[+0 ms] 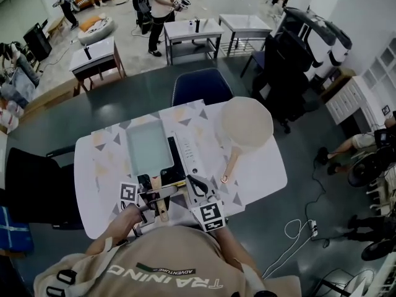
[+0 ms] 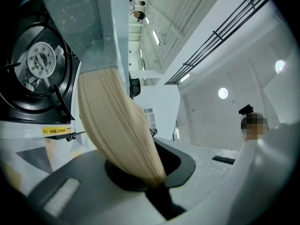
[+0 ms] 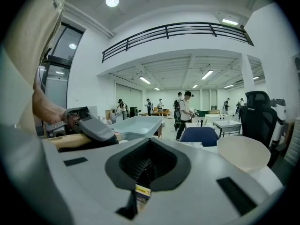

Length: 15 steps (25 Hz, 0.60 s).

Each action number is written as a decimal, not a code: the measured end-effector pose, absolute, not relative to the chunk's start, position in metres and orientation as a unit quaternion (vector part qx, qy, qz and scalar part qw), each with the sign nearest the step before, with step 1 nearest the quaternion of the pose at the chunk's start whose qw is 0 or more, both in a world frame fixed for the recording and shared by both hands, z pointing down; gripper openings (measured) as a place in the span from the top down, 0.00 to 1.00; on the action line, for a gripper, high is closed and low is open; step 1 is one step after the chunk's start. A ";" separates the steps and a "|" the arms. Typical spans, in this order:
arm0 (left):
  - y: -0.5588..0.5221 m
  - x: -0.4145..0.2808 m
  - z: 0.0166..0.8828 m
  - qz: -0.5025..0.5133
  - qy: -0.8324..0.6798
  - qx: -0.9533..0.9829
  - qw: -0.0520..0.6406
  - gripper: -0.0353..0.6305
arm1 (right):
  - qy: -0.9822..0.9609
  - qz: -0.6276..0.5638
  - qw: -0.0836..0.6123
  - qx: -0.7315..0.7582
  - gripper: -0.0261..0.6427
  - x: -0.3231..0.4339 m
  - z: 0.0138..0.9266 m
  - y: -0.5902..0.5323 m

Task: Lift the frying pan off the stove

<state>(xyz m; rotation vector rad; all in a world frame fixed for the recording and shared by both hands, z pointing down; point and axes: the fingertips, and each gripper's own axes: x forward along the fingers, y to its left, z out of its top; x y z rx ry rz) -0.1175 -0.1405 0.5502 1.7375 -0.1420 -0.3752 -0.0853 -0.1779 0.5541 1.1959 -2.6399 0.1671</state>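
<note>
Grips the pan's (image 1: 148,147) wooden handle (image 2: 117,125) with the left claw (image 2: 154,179), pan just ahead of it over the stove (image 1: 190,159) on the tabletop (image 1: 266,172). Shows the right claw (image 3: 145,172) closed, empty, just right of the handle.

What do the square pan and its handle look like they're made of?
The handle looks like pale matte wood: lengthwise grain streaks. The square pan is likely coated metal, grey-green with fine stone-like speckles; the base metal doesn't show.

A blue chair (image 1: 201,86) stands at twelve o'clock on the dark floor (image 1: 55,122). White tables (image 1: 193,31) lie beyond it, with a black office chair (image 1: 286,73) at two o'clock.
</note>
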 end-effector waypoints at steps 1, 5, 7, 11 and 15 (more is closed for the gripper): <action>-0.141 -0.118 0.549 -0.166 -0.061 0.758 0.628 0.93 | -0.903 0.055 0.118 0.409 0.97 -0.085 0.552 -0.179; -0.139 -0.119 0.548 -0.159 -0.064 0.761 0.626 0.92 | -0.902 0.054 0.115 0.412 0.97 -0.083 0.549 -0.181; -0.136 -0.121 0.549 -0.152 -0.067 0.765 0.622 0.92 | -0.902 0.054 0.109 0.414 0.97 -0.082 0.547 -0.180; -0.132 -0.124 0.549 -0.141 -0.071 0.773 0.615 0.91 | -0.904 0.049 0.096 0.415 0.97 -0.084 0.539 -0.177; -0.128 -0.125 0.547 -0.137 -0.070 0.776 0.612 0.90 | -0.905 0.047 0.093 0.413 0.97 -0.087 0.537 -0.177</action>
